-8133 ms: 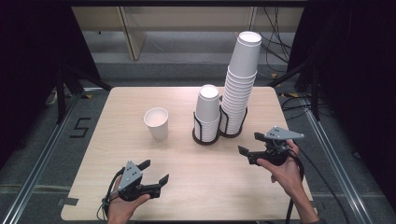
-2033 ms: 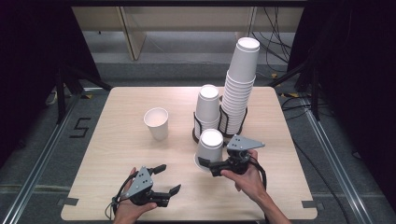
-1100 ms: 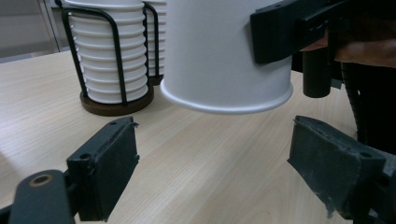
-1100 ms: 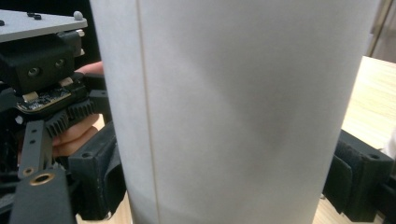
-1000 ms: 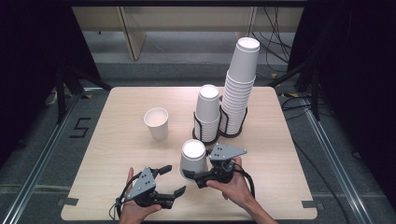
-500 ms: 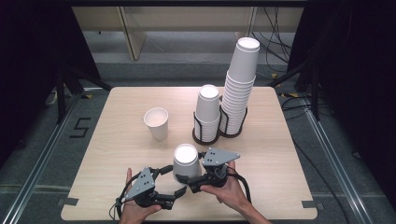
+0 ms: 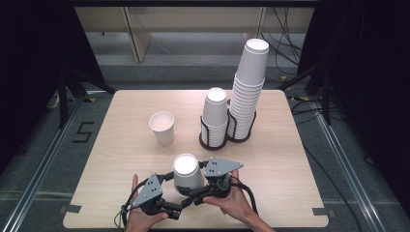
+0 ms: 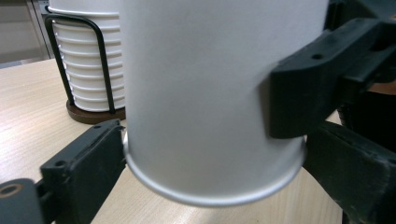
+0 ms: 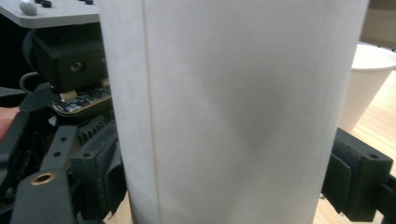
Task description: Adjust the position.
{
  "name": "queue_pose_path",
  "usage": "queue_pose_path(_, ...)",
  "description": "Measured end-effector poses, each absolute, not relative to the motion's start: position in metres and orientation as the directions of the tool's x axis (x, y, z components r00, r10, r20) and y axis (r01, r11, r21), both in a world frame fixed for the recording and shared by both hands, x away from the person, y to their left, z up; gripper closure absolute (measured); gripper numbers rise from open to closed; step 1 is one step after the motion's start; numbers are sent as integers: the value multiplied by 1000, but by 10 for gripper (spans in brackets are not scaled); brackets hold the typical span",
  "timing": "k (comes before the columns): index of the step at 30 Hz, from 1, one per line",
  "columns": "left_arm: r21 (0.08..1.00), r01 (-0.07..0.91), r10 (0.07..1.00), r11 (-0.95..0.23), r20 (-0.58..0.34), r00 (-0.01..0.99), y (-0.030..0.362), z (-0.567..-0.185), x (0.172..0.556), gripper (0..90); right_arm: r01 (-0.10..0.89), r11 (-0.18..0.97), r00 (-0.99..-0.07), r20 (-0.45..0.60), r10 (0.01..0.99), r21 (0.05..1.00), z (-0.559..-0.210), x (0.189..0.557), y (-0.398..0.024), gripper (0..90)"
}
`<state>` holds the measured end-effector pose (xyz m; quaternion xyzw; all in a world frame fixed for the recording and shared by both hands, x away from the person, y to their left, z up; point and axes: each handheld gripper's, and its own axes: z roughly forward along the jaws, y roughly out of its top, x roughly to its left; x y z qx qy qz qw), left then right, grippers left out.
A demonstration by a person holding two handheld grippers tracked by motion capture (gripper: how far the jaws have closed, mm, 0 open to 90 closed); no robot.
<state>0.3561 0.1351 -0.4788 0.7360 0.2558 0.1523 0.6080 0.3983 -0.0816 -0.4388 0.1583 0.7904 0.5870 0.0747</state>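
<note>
Two tools meet at one paper cup (image 7: 187, 173): the right tool (image 7: 199, 192) pinches it, the left tool (image 7: 178, 205) is spread around its base. Beyond it on the tabletop (image 7: 290, 164) stand one loose cup (image 7: 162, 127) and two racked cup stacks (image 7: 215, 118).

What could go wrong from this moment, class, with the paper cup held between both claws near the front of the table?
1. The held cup is thin paper. The right claw pinches it and its wall already looks dented in the right gripper view, so a harder squeeze may crush it.
2. The left claw brackets only the cup's bottom rim; if the right one lets go, the cup could tip or drop onto the table.
3. The tall stack rises far above its holder, so a bump could topple it.
</note>
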Motion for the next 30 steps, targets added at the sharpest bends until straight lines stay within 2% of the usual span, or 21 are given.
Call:
queue_pose_path(4,976,186,559,-117,-90,824,134,-480,357,29,196,260,-939,105,326,946,-440,395,-78,152)
queue_pose_path(9,976,185,560,-117,-89,823,134,-480,357,17,157,243,-944,73,323,957,-441,395,-75,152)
queue_pose_path(11,976,185,558,-114,-91,825,134,-480,357,14,192,248,-938,103,331,949,-441,391,-74,152)
queue_pose_path(18,973,194,566,-128,-89,819,135,-479,356,11,206,255,-939,118,324,945,-442,390,-73,152)
queue_pose_path(20,976,186,560,-109,-95,823,134,-480,357,11,174,241,-943,91,321,955,-443,391,-72,151)
queue_pose_path(27,971,191,574,-145,-75,816,134,-479,355,33,202,240,-939,118,322,950,-443,392,-72,140)
queue_pose_path(29,975,180,564,-130,-77,822,134,-480,356,46,240,227,-934,161,318,944,-444,391,-72,135)
queue_pose_path(30,972,183,570,-149,-67,819,135,-479,355,51,220,220,-938,144,316,950,-444,393,-72,133)
